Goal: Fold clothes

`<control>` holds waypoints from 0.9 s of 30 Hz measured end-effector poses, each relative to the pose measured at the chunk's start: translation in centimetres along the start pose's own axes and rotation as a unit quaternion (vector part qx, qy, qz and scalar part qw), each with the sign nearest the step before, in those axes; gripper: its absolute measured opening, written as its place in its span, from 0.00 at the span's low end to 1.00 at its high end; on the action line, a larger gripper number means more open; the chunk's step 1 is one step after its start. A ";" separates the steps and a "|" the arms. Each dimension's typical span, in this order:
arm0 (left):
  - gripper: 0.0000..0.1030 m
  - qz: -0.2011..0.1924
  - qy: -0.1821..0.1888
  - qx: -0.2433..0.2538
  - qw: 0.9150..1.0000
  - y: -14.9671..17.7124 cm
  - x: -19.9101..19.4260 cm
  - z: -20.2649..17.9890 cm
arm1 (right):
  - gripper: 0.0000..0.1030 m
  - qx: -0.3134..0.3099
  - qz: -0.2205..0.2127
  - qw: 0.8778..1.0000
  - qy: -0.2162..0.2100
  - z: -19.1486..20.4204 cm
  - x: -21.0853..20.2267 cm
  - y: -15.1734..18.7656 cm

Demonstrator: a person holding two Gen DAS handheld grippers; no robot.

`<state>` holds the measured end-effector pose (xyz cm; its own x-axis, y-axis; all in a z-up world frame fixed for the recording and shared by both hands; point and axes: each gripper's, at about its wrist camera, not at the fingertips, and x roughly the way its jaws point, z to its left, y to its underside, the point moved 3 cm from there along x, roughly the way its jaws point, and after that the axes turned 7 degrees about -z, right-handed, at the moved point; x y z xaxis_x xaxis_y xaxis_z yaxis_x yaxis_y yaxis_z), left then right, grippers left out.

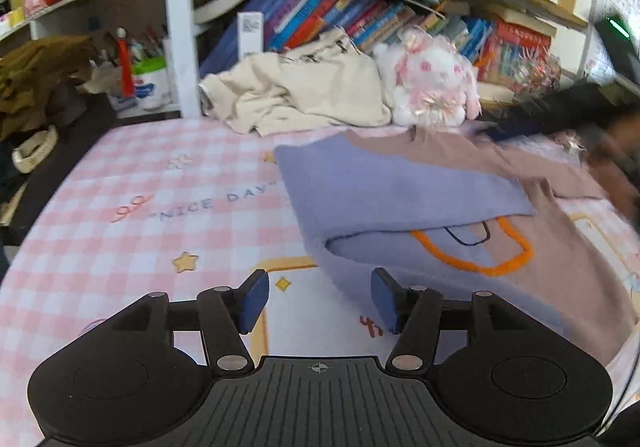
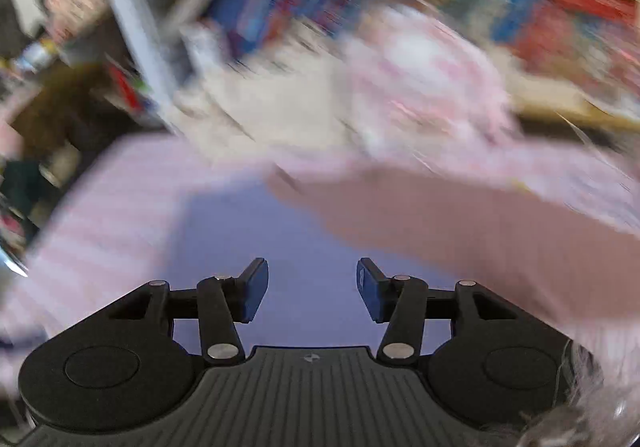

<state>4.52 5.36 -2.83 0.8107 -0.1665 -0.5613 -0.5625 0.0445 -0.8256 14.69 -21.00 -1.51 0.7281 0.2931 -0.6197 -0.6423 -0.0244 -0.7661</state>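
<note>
Where sweater (image 1: 400, 199) lies folded | plush rabbit (image 1: 432, 87), cream garment (image 1: 304, 95) behind

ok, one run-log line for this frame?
phase: mid-fold | sweater: partly folded on checked cloth | left gripper: open, empty | right gripper: open, empty, over sweater | right view: blurred

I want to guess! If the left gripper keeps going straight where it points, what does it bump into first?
Probably the purple and pink sweater: the left gripper points down at its near edge on the checked cloth, though depth is unclear.
</note>
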 end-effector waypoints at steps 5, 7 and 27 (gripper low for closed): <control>0.56 0.038 0.032 -0.007 0.999 -0.2 2.9 -1.6 | 0.47 -0.019 0.046 0.992 0.119 -5.7 -3.2 6.6; 0.56 0.052 0.017 -0.028 0.998 -0.3 4.0 -1.6 | 0.47 -0.022 0.055 0.987 0.151 -7.1 -4.2 8.5; 0.60 0.107 -0.087 -0.119 0.983 1.4 4.8 -1.0 | 0.27 0.019 0.072 0.990 0.124 -11.1 -7.1 11.8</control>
<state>7.46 3.60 -6.63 0.6737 -0.0072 -0.7390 -0.7285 -0.1744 -0.6624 4.64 -33.96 -8.05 0.6622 0.0464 -0.7479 -0.7484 -0.0105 -0.6632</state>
